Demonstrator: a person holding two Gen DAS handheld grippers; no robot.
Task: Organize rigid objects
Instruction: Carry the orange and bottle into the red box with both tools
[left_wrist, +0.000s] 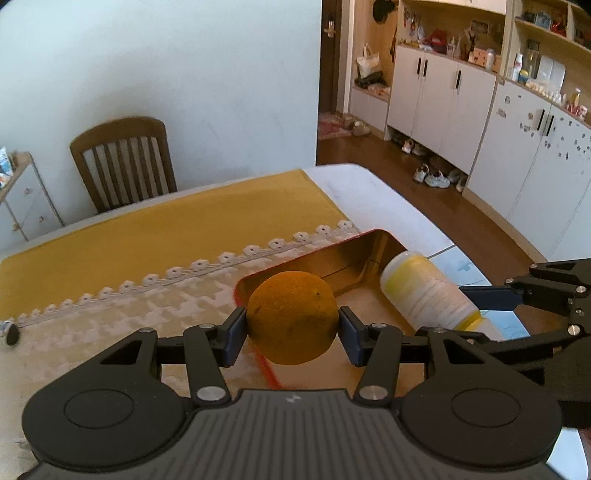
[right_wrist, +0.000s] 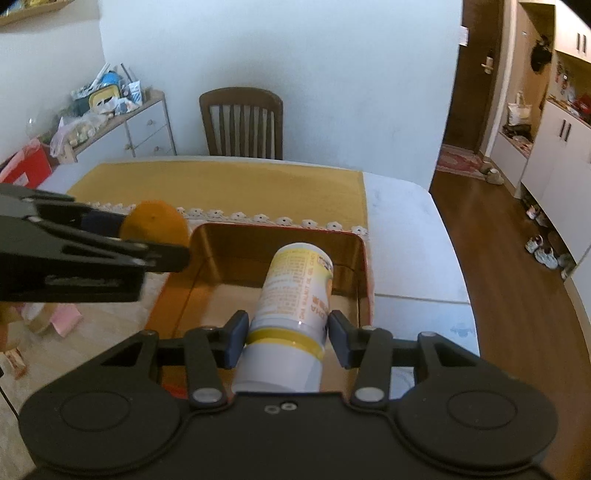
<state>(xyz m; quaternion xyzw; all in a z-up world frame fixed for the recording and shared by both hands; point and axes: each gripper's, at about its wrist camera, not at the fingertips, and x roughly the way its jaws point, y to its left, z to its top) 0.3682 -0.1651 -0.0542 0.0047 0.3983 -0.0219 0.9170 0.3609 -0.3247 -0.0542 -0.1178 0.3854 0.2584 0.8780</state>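
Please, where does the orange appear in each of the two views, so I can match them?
Left wrist: the orange sits at centre, gripped between the left gripper pads.
Right wrist: the orange is at middle left, beside the tin's corner.
Shared landmark: the red-rimmed tin.

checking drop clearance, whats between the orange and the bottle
Nothing solid: only the open tin's golden inside. In the left wrist view, the orange and bottle are apart, each held in its own tongs.

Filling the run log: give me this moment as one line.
left claw: shut on orange | right claw: shut on bottle | both above open tin | nothing released
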